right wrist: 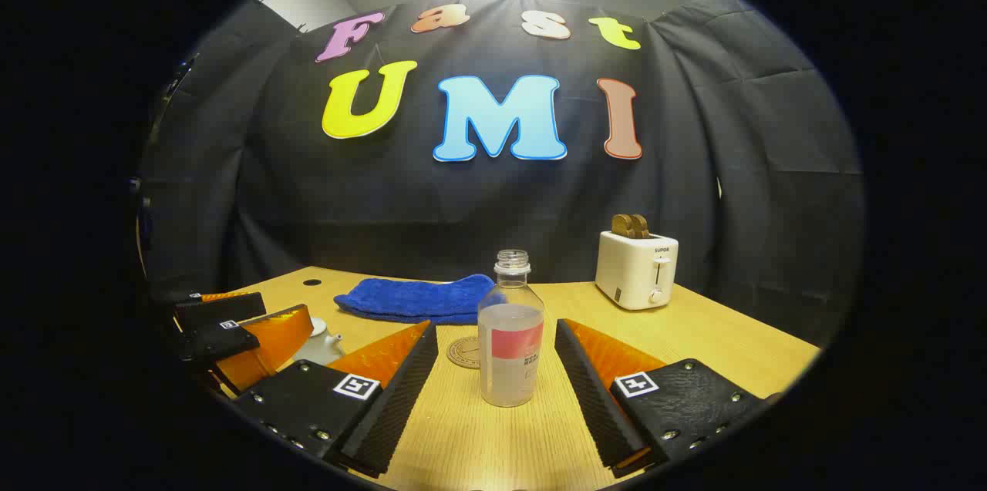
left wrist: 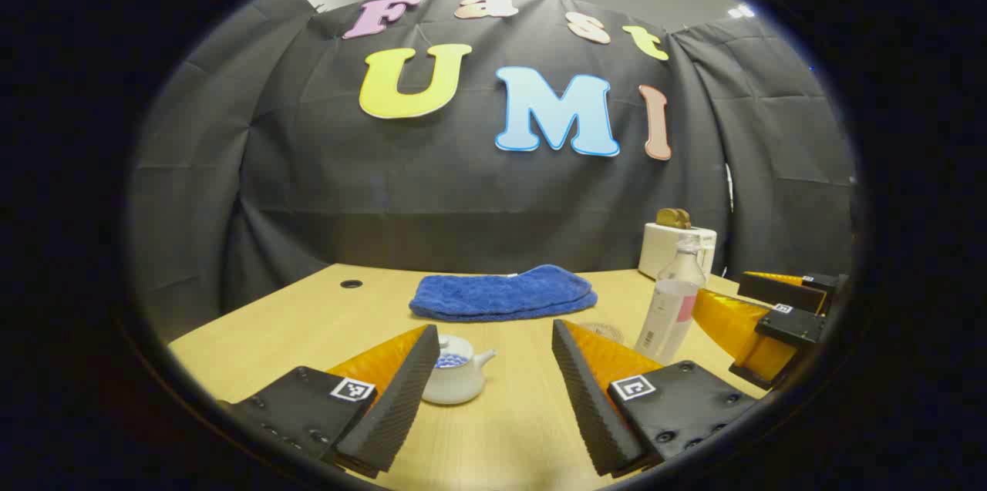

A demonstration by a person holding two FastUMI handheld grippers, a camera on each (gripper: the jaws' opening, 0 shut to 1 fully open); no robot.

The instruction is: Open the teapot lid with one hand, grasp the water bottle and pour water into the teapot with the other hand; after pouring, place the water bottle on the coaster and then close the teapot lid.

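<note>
While both claws hang wide open and empty, the left claw (left wrist: 487, 383) near the lidded teapot (left wrist: 455, 379) and the right claw (right wrist: 496, 387) flanking the uncapped water bottle (right wrist: 510, 348) on the worktop (right wrist: 694, 337); a clumsy closing finger could topple the bottle and spill it.

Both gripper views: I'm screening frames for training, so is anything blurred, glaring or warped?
Left gripper view: sharp, evenly lit; fisheye bends the table edge, and the water bottle leans near the rim. Right gripper view: the water bottle is crisp and upright at centre, no strong glare; the toaster is sharp.
</note>
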